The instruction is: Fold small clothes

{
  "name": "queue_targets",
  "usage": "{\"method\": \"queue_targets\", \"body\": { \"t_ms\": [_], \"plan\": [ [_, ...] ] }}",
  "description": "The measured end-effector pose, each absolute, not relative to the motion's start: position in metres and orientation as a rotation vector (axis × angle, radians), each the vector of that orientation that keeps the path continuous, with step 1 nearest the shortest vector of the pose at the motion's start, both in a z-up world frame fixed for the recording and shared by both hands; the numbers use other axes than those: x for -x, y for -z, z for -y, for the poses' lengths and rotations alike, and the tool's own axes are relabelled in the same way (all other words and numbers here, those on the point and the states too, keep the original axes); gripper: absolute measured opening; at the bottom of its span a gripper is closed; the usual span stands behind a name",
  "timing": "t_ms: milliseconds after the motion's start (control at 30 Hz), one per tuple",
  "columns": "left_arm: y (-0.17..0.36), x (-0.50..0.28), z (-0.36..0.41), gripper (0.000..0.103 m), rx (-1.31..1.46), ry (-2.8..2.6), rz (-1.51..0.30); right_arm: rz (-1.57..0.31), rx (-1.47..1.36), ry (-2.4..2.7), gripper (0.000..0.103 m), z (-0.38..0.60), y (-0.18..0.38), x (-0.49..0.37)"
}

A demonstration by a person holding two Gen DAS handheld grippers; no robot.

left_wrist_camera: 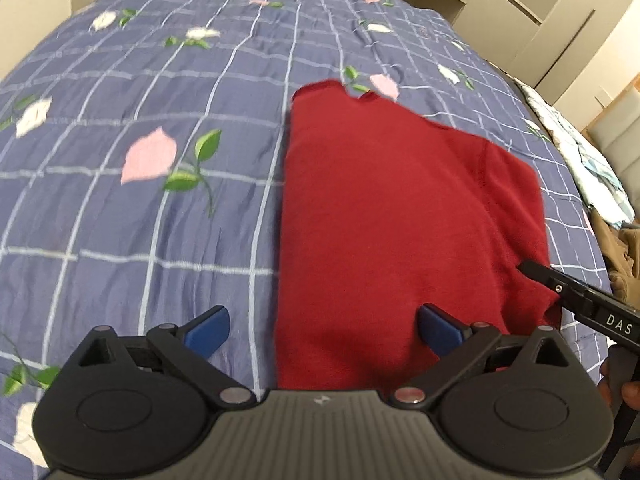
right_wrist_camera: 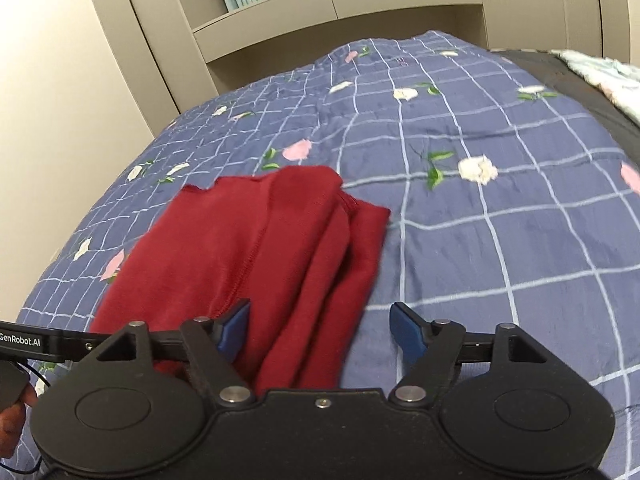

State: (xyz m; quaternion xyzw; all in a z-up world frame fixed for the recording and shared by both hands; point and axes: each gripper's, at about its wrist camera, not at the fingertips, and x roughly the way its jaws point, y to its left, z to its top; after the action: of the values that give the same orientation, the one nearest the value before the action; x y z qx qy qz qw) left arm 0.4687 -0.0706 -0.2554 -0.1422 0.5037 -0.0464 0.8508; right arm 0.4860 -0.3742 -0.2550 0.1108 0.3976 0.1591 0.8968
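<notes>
A dark red garment (left_wrist_camera: 384,216) lies partly folded on a blue checked bedspread (left_wrist_camera: 140,220) with flowers. My left gripper (left_wrist_camera: 324,330) stands open over the garment's near left edge; one blue pad is above the bedspread, the other above the red cloth, and nothing is pinched. The right wrist view shows the same red garment (right_wrist_camera: 248,264) with layered folds along its right side. My right gripper (right_wrist_camera: 320,330) is open above that near right edge, pads apart and free of the cloth. The right gripper's black body (left_wrist_camera: 580,300) reaches in at the left view's right edge.
The bedspread (right_wrist_camera: 500,240) stretches wide to the right of the garment. Beige wardrobes and shelving (right_wrist_camera: 280,12) stand behind the bed. A pale crumpled cloth (left_wrist_camera: 584,168) and a brown cloth (left_wrist_camera: 620,256) lie at the bed's right edge. A hand (right_wrist_camera: 16,416) holds the left gripper.
</notes>
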Motion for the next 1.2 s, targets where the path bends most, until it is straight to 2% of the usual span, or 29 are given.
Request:
{"method": "queue_targets", "body": {
  "t_ms": [133,500,767,1200],
  "plan": [
    [0.259,-0.470,0.068,0.103,0.314,0.099,-1.064,-0.826,-0.243,-0.327,0.081,0.376,0.260,-0.488],
    [0.242,-0.461,0.067,0.102,0.310,0.129,-1.031,-0.722,-0.265,-0.342,0.083,0.374,0.232,-0.517],
    [0.254,-0.464,0.066,0.103,0.302,0.123,-1.066,-0.805,-0.199,-0.263,0.079,0.364,0.259,-0.551],
    [0.254,-0.464,0.066,0.102,0.308,0.124,-1.075,-0.804,-0.214,-0.269,0.083,0.372,0.258,-0.546]
  ]
}}
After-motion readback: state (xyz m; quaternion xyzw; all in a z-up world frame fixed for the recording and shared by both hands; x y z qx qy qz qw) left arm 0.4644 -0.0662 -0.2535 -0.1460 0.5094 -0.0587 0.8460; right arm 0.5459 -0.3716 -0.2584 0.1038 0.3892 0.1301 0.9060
